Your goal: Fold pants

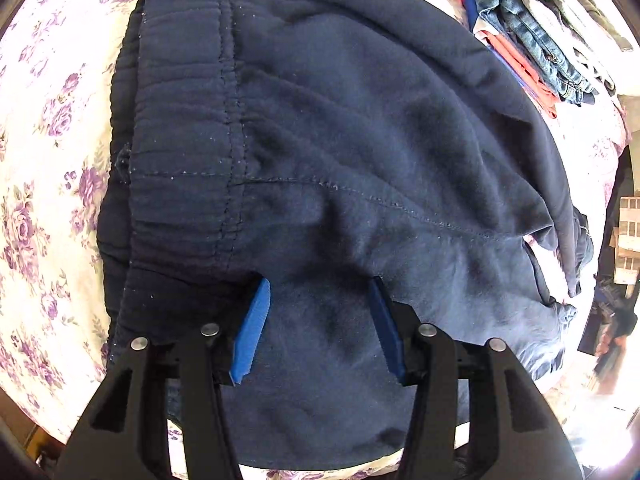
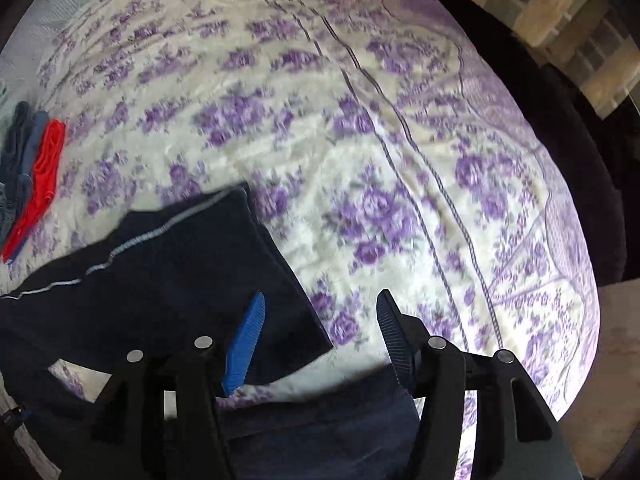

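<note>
Looking down the left wrist view, the navy pants [image 1: 340, 140] lie bunched on the floral bed [image 1: 36, 184], waistband toward its left edge, left hand-held gripper [image 1: 320, 300] released above them; right wrist view: a leg end [image 2: 168, 264] lies flat near the bed's near edge, right hand-held gripper [image 2: 322, 312] released, folding unfinished

My left black two-finger gripper with blue ribbed pads [image 1: 320, 330] points steeply down, its jaws standing apart with nothing pinched between them. My right black gripper with the same blue pads [image 2: 320, 338] also points steeply down, jaws spread and gripping nothing.
</note>
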A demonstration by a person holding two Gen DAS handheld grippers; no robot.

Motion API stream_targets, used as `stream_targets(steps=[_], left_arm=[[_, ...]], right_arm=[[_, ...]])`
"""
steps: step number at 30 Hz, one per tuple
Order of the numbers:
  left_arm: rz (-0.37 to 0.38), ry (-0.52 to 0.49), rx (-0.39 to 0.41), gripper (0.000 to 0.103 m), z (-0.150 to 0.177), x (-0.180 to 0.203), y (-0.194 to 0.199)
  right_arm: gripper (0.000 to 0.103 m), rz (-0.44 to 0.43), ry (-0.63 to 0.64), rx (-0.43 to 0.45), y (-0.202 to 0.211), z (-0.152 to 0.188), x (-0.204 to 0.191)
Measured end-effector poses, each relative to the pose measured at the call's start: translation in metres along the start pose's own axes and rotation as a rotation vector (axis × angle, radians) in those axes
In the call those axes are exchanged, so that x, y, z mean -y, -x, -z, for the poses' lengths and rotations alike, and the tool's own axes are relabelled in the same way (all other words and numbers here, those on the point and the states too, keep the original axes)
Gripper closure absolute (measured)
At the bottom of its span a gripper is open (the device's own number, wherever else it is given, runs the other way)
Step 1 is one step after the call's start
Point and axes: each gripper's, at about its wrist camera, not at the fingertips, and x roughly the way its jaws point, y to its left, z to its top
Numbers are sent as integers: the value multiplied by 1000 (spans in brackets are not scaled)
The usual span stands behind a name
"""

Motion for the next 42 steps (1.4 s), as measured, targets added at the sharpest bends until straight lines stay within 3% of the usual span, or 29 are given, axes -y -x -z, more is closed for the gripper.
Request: stream_targets(steps=[2,4,6,8,9,14,20,21,23,25,28,31,32,34,35,38,41,42], left_arm=[[-7,2,-5,53,-4,-1,-3],[-18,4,-16,53,-7,2,-4],[-36,-4,-21,53,-10,7,-2],[-70,-20,-14,53,-14,12,3],[-83,-26,-11,53,-14,14,5],[-82,-1,-25,53,-22,14,9],[-138,-57,76,52,-65,35,46],[-147,-62,85,50,-78,39,49],[-140,-77,104,47,-104,49,51],[-104,-81,107,47,-130,55,47],[-99,-70,76,47,-160,60,28],[-140,-67,44,46,-180,64,5],[-143,-67,34,43,-185,65,-2],[-139,-78,31,34,-192,69,-9],[-143,-94,31,28,-195,74,-11],[-200,-146,36,24,-198,89,-17],[-214,-167,41,24,-201,94,-18],[-206,-166,41,24,-202,95,-17]], right_arm=[[43,-76,33,16,2,-26,-9],[42,-133,74,-48,-19,-50,-22],[42,-132,75,-123,-46,-60,-33],[93,-200,68,-174,-67,-65,-39],[92,-236,66,-177,-70,-67,-41],[93,-228,28,11,-44,-91,-42],[94,-228,-50,153,-39,-127,-33],[103,-227,-58,161,-41,-131,-33],[103,-139,-59,246,-37,-141,-39],[103,-157,-82,294,-36,-154,-39],[103,-169,-95,209,-43,-164,-35],[99,-208,12,90,-36,-148,-51],[93,-200,60,78,-31,-137,-57],[54,-147,131,97,-22,-114,-61],[50,-121,152,111,-21,-106,-61],[50,-73,192,101,-34,-103,-60],[50,-84,186,49,-65,-114,-57],[58,-90,183,15,-78,-116,-58]])
